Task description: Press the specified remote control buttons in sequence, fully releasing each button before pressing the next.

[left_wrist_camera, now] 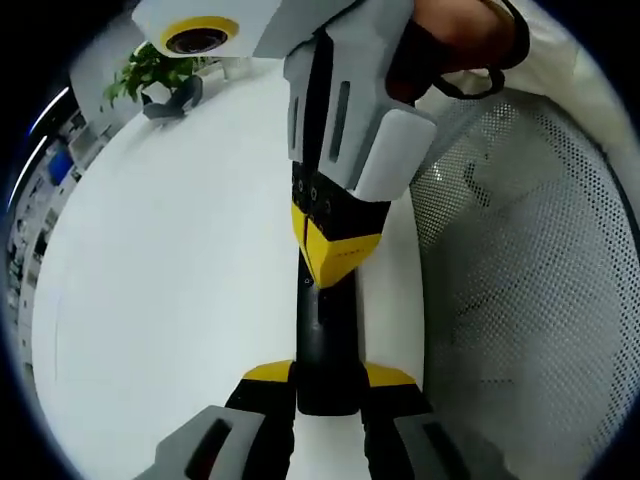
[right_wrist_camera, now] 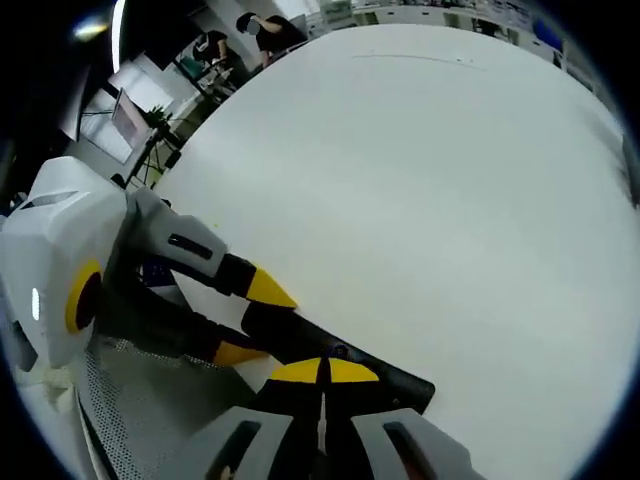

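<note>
Left gripper (left_wrist_camera: 326, 385): nearest in the left gripper view, its yellow-tipped jaws closed on the near end of the remote control, one at each side.
Remote control (left_wrist_camera: 325, 335): long, black, lying on the table and running away from the left gripper; its buttons cannot be made out. In the right gripper view (right_wrist_camera: 330, 355) it lies crosswise just past the yellow tips.
Right gripper (right_wrist_camera: 322, 372): jaws brought together, tips meeting with no gap, pressed down on the remote's top face; in the left gripper view (left_wrist_camera: 322, 283) its yellow point touches the remote midway along.
Hand (left_wrist_camera: 455, 40): grips the right gripper's white body from above, a strap around it.
Table (left_wrist_camera: 170, 290): broad, white, plain.
Mesh surface (left_wrist_camera: 530, 260): white, perforated, just beside the table's right edge; what it belongs to I cannot tell.
Potted plant (left_wrist_camera: 150, 75): green, at the table's far left edge.
Room: people (right_wrist_camera: 245, 35) and dark equipment beyond the table's far edge, too small to detail.
</note>
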`<state>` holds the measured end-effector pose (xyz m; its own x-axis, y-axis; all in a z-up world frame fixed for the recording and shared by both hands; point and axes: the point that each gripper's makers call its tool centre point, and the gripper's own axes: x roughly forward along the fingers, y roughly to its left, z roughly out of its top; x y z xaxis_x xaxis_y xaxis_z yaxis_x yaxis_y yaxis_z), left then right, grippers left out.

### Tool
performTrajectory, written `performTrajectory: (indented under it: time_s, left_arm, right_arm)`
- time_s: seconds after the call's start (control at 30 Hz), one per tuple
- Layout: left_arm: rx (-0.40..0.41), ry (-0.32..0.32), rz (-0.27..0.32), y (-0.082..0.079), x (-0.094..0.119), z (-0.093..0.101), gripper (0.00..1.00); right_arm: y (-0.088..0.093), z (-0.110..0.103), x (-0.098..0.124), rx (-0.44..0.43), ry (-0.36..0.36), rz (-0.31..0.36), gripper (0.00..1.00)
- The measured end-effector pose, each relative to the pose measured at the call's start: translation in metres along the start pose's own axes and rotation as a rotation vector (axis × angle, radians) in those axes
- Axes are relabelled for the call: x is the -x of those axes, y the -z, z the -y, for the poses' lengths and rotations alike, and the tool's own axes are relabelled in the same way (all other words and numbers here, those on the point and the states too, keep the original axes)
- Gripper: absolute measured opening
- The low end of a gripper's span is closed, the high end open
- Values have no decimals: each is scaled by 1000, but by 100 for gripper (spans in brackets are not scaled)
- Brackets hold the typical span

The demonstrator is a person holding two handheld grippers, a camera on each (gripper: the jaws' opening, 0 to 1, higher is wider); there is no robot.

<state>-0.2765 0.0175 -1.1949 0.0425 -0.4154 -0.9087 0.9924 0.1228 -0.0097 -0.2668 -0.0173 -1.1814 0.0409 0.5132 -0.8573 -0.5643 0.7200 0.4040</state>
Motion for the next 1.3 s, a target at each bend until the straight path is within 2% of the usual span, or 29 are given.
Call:
performTrajectory:
  time_s: [0.13,0.5,0.67,0.87,1.03,1.1,1.3]
  left_arm:
    - [4,-1,3,0,0,0,23]
    - [6,5,2,0,0,0,23]
    - [10,4,10,0,0,-1,23]
    - [2,10,-2,0,0,-1,23]
    - [5,8,3,0,0,-1,23]
    - [5,8,5,0,0,0,23]
    - [1,8,-1,0,0,-1,23]
  right_arm:
    - [0,0,-1,10,7,-3,0]
    - [0,0,-2,105,63,-23,0]
    - [0,2,-2,59,45,-1,0]
    - [0,0,-2,65,44,3,0]
    - [0,2,0,0,13,15,0]
    - [-1,1,0,-60,-8,32,0]
    - [5,3,3,-74,-9,32,0]
